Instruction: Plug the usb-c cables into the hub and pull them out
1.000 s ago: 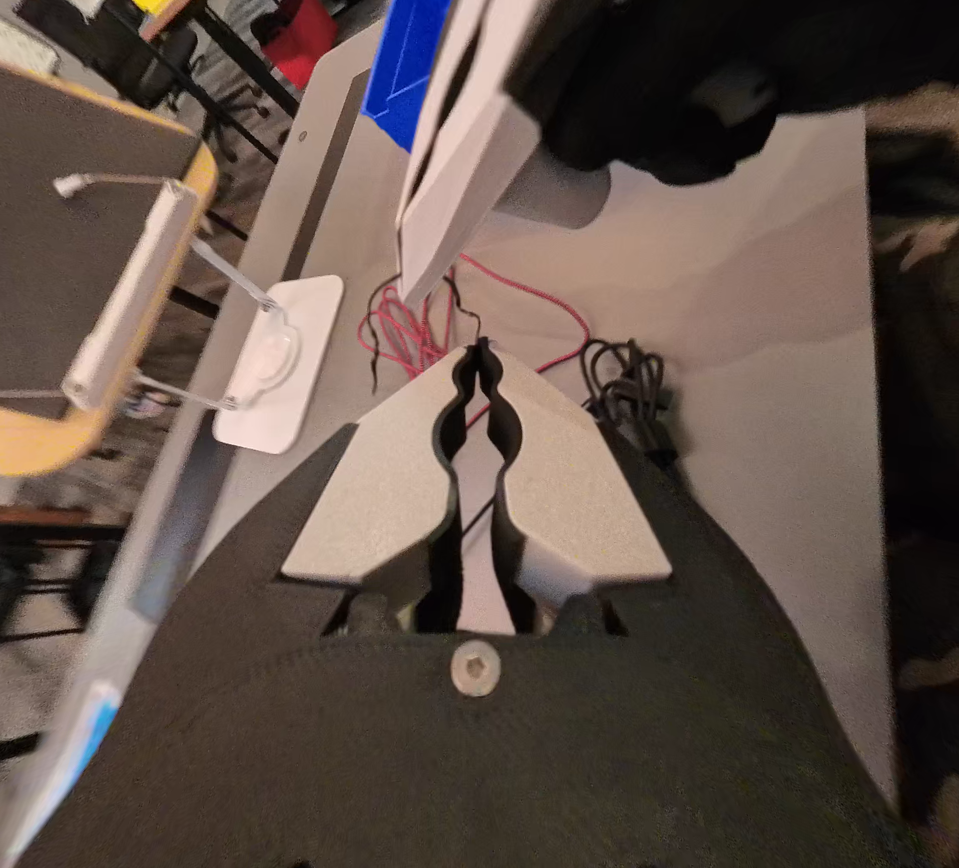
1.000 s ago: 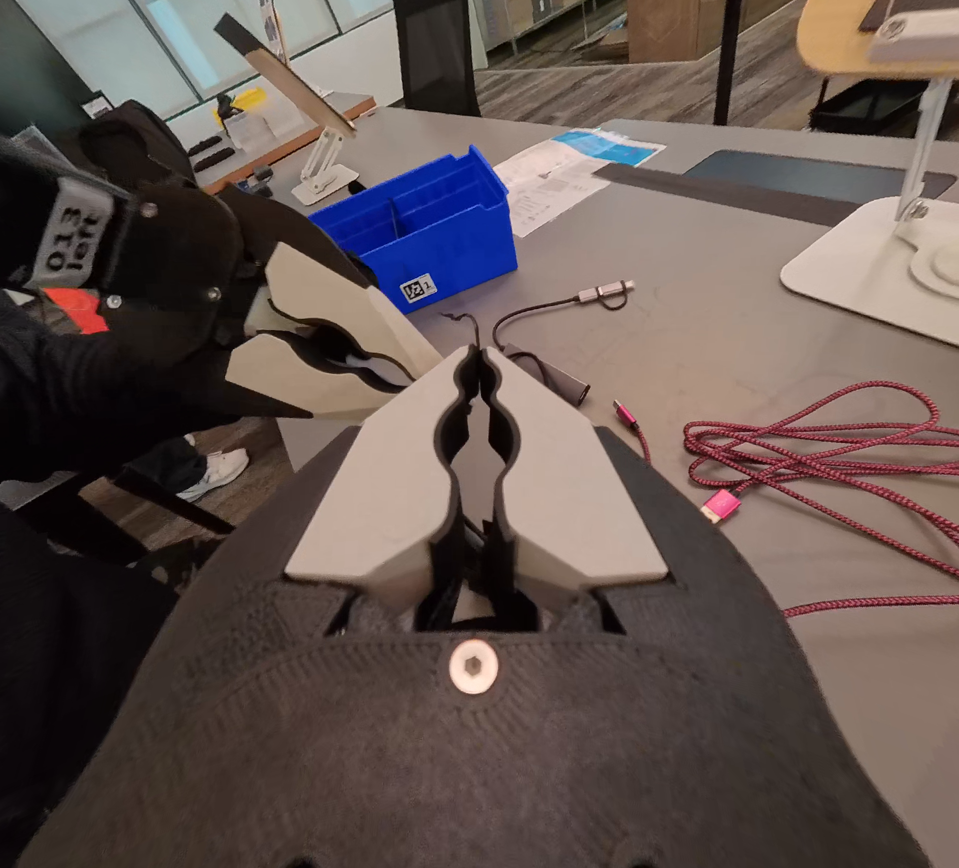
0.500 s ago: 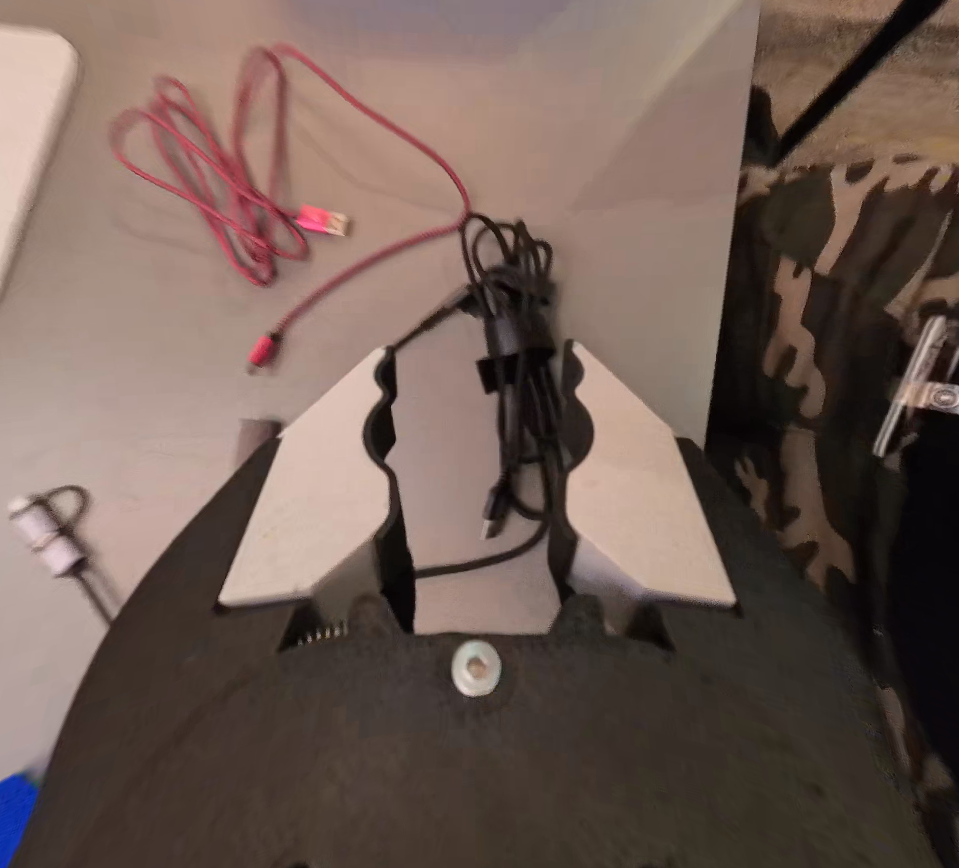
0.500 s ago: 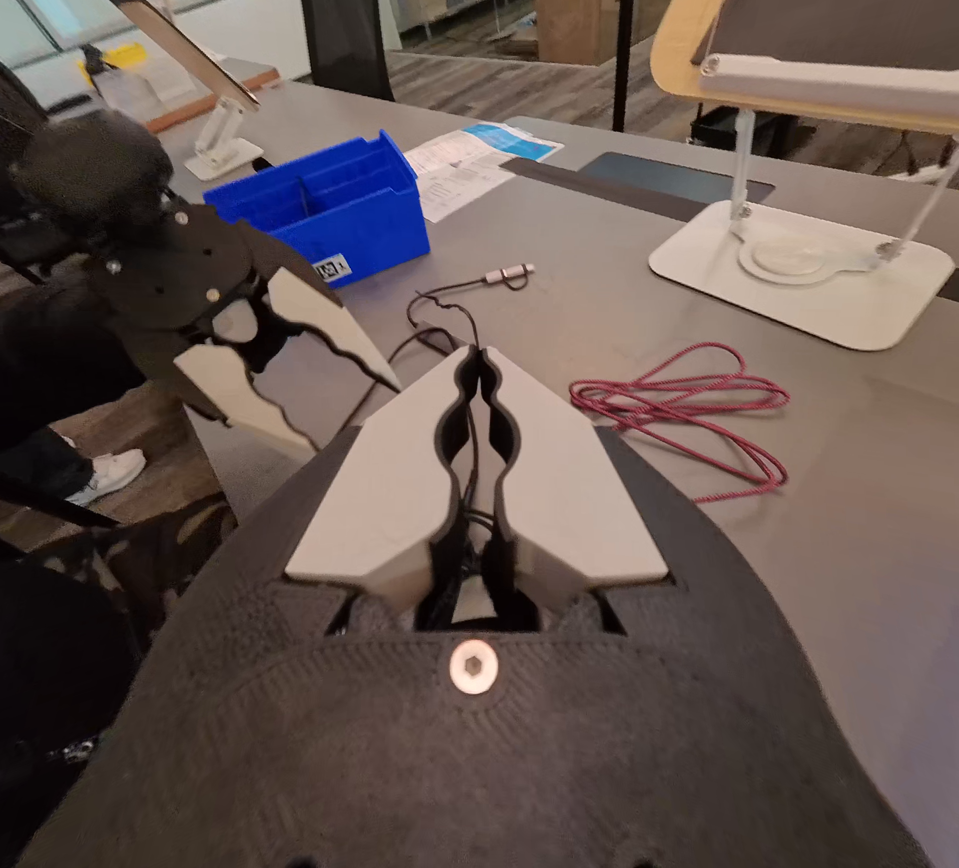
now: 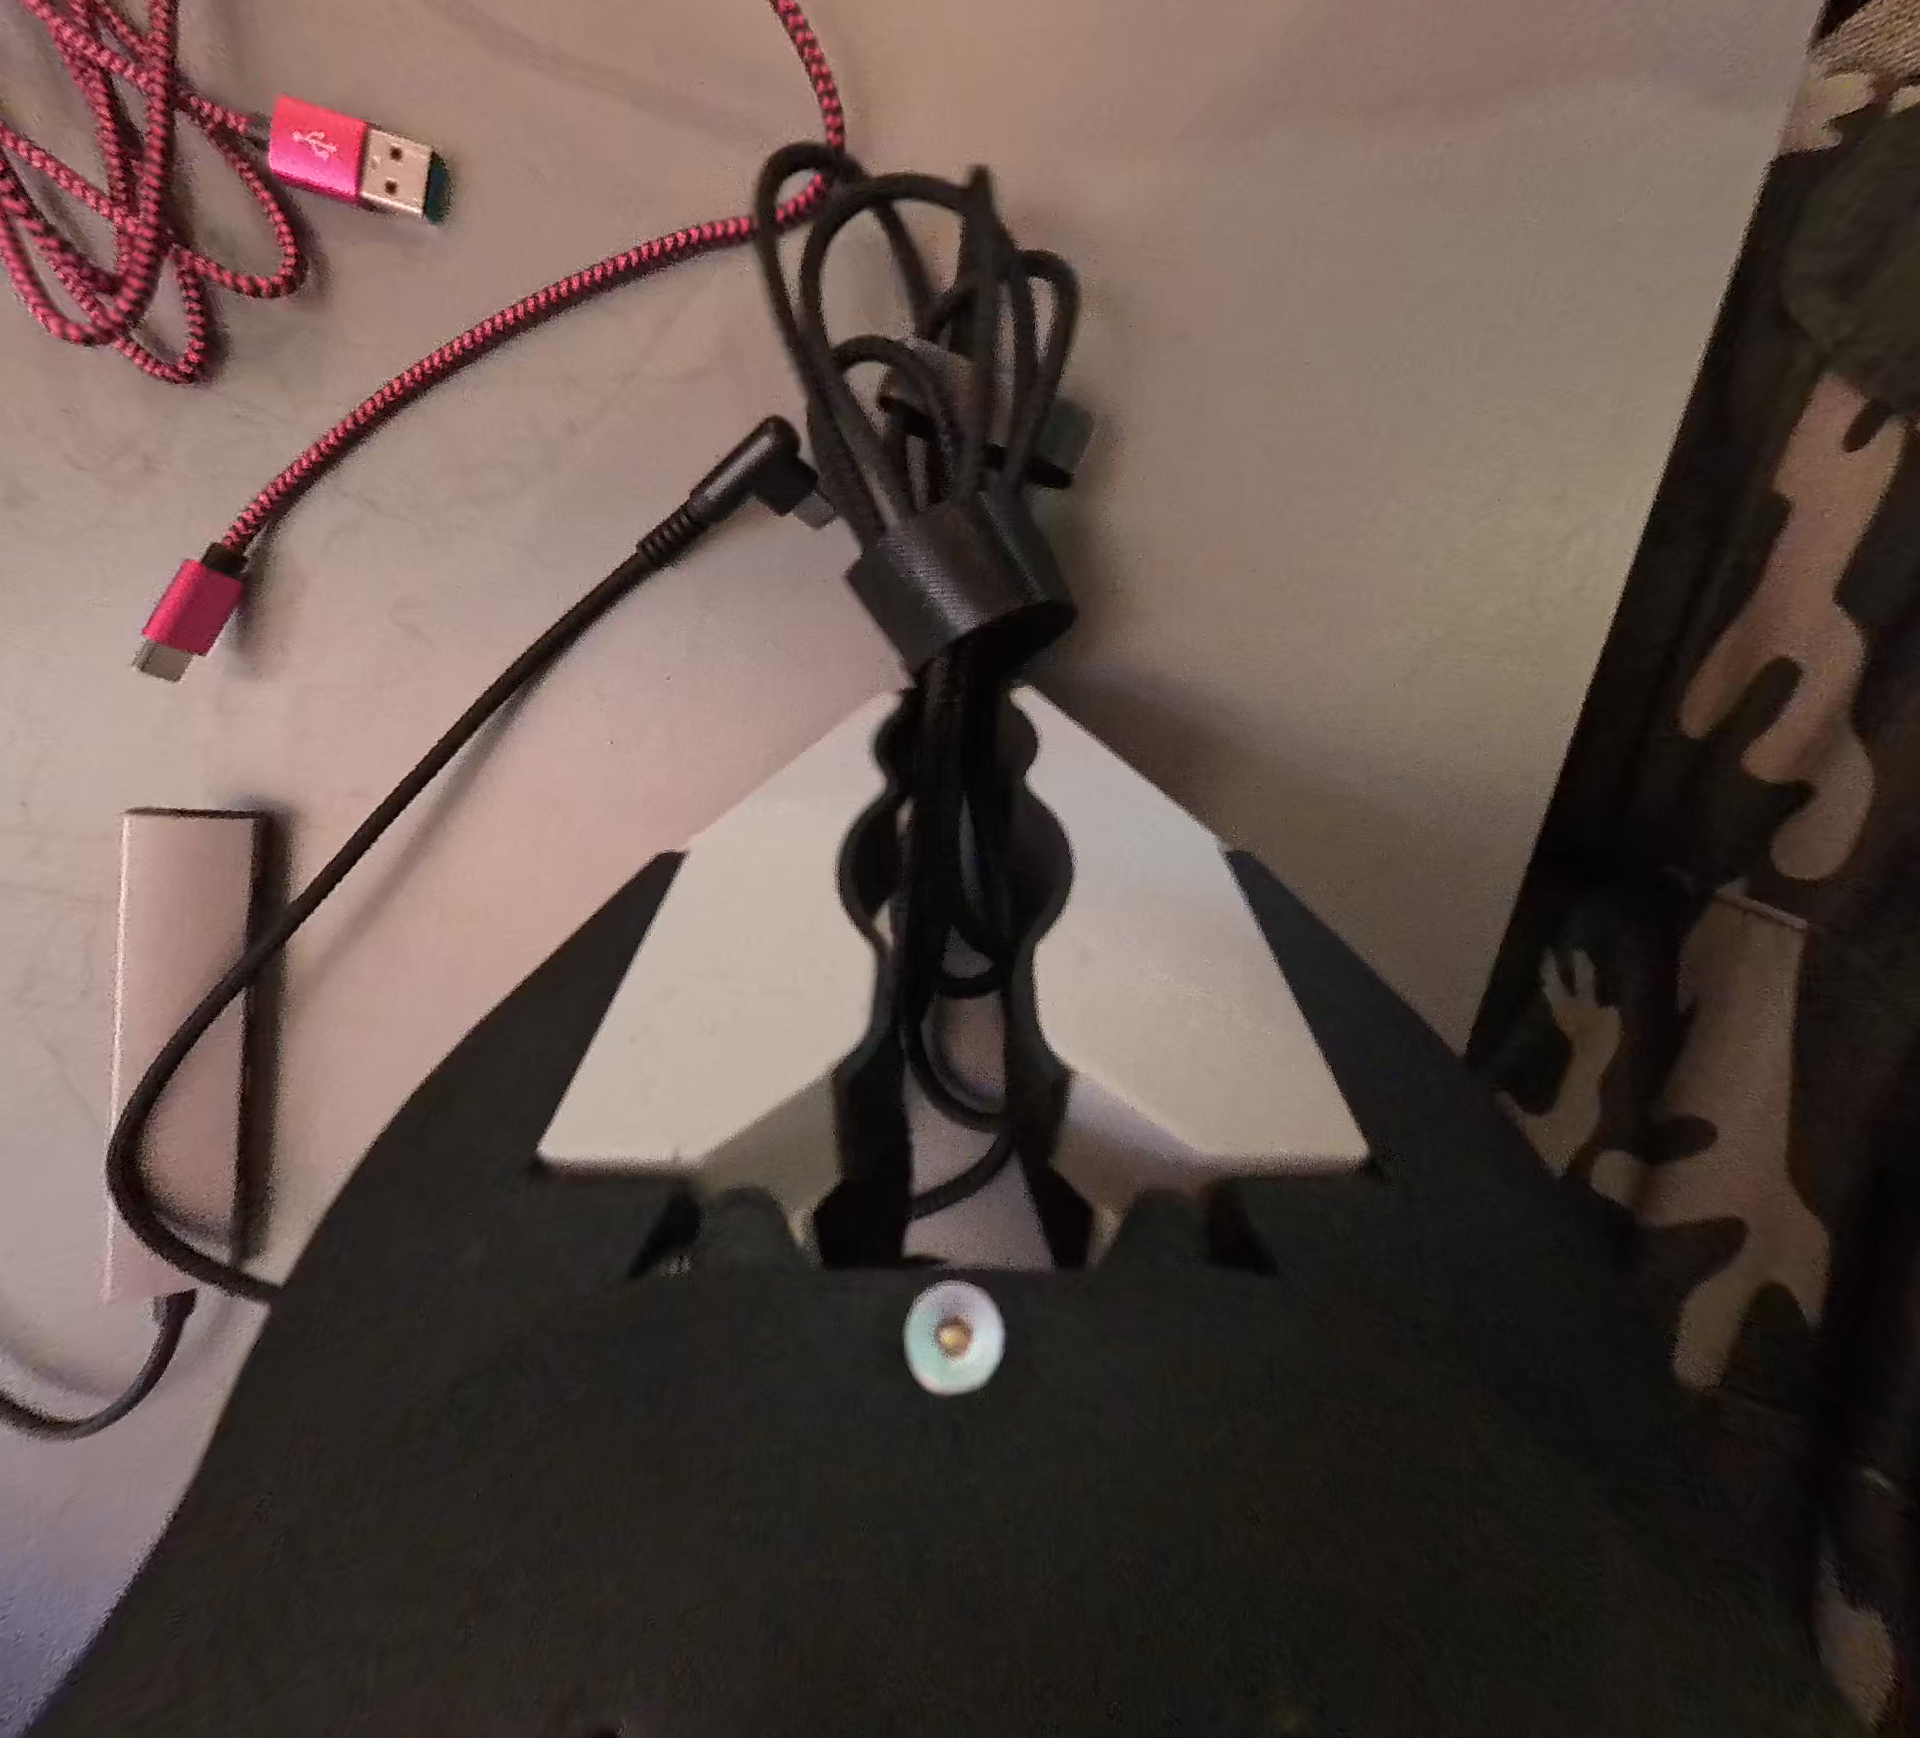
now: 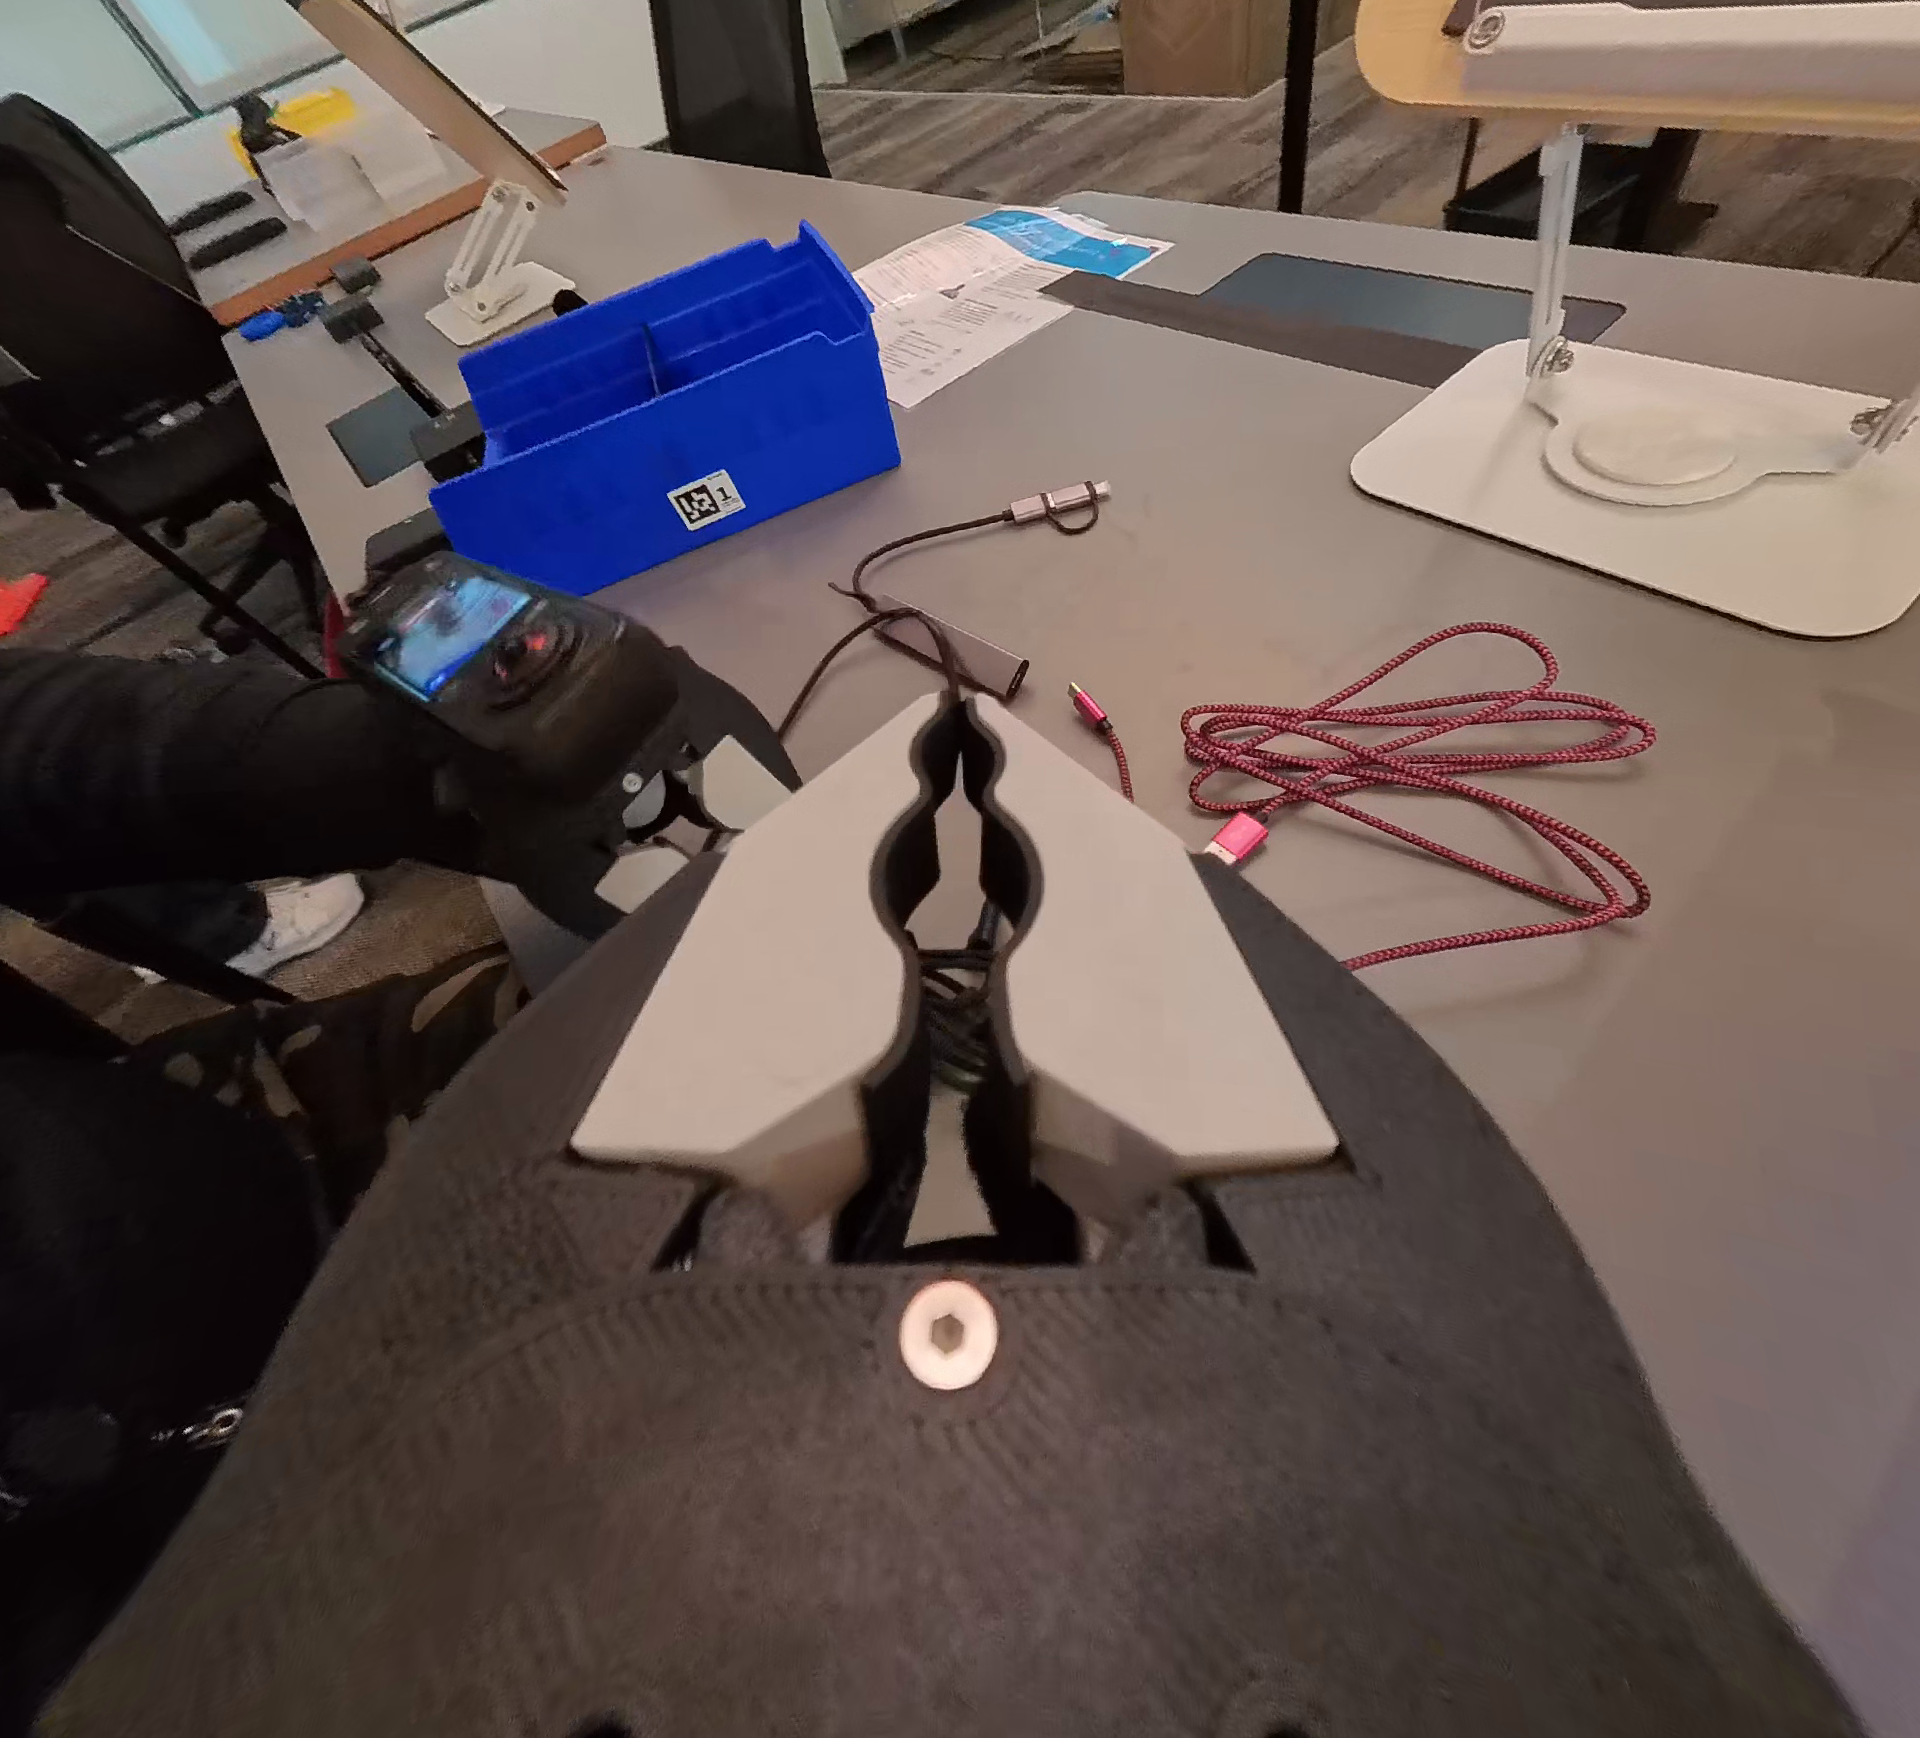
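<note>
The left gripper (image 5: 961, 722) is clamped on the bundled black cable (image 5: 940, 483), the right gripper (image 6: 961, 712) pressed together empty, while the hub (image 5: 182, 1013) lies beside the bundle with nothing plugged in yet.

Table (image 6: 1351, 483) surface: open grey strip between blue bin (image 6: 665, 410) and white stand base (image 6: 1621, 483); only the hub's adapter plug (image 6: 1060, 506) lies in it, so that lane is passable from the far side.

Right of the hub (image 6: 961, 654): red braided cable (image 6: 1423, 753) coiled loosely, its two plugs pointing toward the hub and just beside it. Approach from that side crosses cable loops.

Left of the hub: left tool (image 6: 717, 779) and a dark-sleeved arm fill the near table edge.

Left wrist view: black cable bundle (image 5: 940, 462) sits at the left tool's fingertips; one black lead crosses over the hub (image 5: 182, 1044). Bare table lies beyond the bundle, toward the edge.
</note>
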